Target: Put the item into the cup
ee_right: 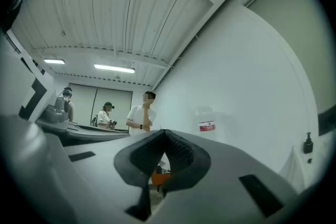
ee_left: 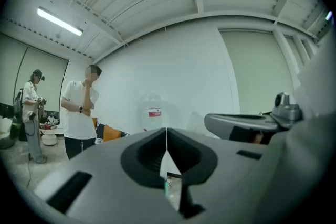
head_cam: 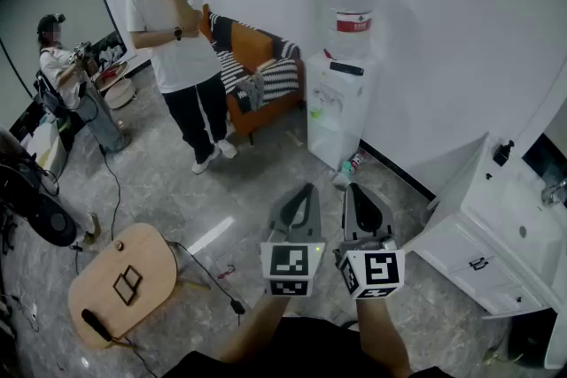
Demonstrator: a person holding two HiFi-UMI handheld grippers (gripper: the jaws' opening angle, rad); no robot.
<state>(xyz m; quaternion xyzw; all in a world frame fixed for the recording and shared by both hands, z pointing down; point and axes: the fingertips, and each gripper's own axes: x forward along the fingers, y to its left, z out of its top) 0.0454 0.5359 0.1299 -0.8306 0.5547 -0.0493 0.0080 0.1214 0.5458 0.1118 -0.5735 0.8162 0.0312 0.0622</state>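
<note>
My two grippers are held side by side low in the head view, both pointing forward over the marble floor. The left gripper (head_cam: 307, 189) is shut, its jaws meeting in a thin seam (ee_left: 167, 131) with nothing between them. The right gripper (head_cam: 352, 188) is shut too, its dark pads pressed together (ee_right: 165, 132) and holding nothing. Each gripper shows at the edge of the other's view. No cup and no item to pick up show in any view.
A water dispenser (head_cam: 341, 102) stands against the far wall, a small bottle (head_cam: 352, 164) on the floor at its foot. An orange sofa (head_cam: 257, 66) is behind a standing person (head_cam: 182, 49). Another person (head_cam: 66, 75) is far left. A low wooden table (head_cam: 124, 283) sits left, a white sink cabinet (head_cam: 496, 235) right.
</note>
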